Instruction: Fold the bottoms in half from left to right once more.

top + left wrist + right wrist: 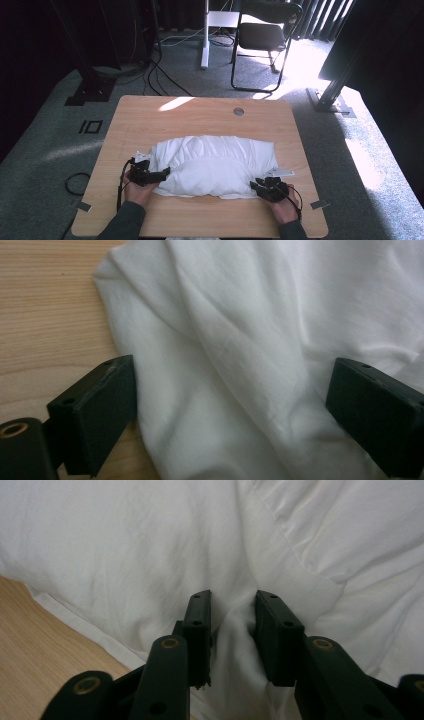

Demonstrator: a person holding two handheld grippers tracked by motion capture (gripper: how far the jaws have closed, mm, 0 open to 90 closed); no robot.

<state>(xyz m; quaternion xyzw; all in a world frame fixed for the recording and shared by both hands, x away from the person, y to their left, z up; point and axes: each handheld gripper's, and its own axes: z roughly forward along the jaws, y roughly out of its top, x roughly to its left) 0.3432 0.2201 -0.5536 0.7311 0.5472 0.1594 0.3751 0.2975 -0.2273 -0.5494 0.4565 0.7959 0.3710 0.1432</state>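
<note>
On the middle of the table (150,112) lay your white cloth (212,165), bunched and folded over itself into a long soft heap, its near edge close to the table's front edge. It looked light and limp, the sort of thing that sags and slides out of a shallow pinch, so I judged the best hold to be a gathered fold or the hemmed edge at either end, taken deep between the pads rather than at the tips.

At the cloth's left end, your left gripper (230,405) had its jaws spread wide, with wrinkled cloth lying loose between them and neither pad pressing on it. At the cloth's right end, your right gripper (232,630) stood with its jaws close together around a raised ridge of cloth; the fold sat between the pads and seemed lightly caught, though the grip looked slack.

Beyond the cloth, past the far edge of the table, a folding chair (262,37) stood on the carpet.
</note>
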